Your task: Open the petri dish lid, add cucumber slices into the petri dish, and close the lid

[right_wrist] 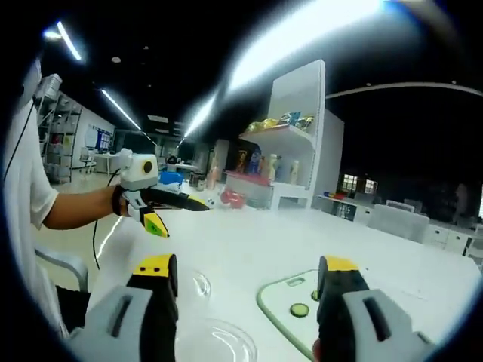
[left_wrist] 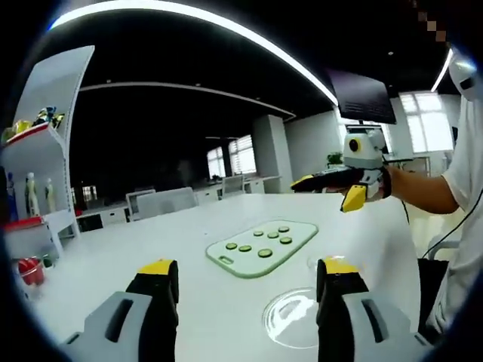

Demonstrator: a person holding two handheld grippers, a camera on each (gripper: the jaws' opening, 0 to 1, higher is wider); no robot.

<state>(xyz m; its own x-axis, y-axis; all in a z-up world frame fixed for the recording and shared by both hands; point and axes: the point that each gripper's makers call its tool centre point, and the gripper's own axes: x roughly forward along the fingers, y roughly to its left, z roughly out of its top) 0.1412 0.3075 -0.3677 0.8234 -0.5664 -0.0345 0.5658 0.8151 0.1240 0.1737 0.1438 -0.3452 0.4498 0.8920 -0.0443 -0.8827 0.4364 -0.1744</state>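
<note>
Left claw [left_wrist: 245, 275]: jaws held wide apart at frame bottom; nothing gripped
Right claw [right_wrist: 245, 275]: jaws spread wide at frame bottom; nothing held
Cutting board [left_wrist: 263, 246]: pale green; seen centre frame on white desk [left_wrist: 151, 234]
Cucumber slices [left_wrist: 265, 253]: laid on board
Petri dish [left_wrist: 293, 317]: clear; lower right, on desk near board
Shelf [right_wrist: 290, 162]: upper centre, right gripper view

An open-plan office: long white desks [left_wrist: 226, 192] with grey mesh chairs [left_wrist: 162, 202] stand in rows beyond the broad white table [left_wrist: 136, 241], a dark wall-mounted monitor [left_wrist: 361, 96] hangs overhead, and curved strip ceiling lights [left_wrist: 226, 26] run across (the ceiling itself is black). A white open shelving unit [right_wrist: 290, 143] holds colourful bottles and toys.
</note>
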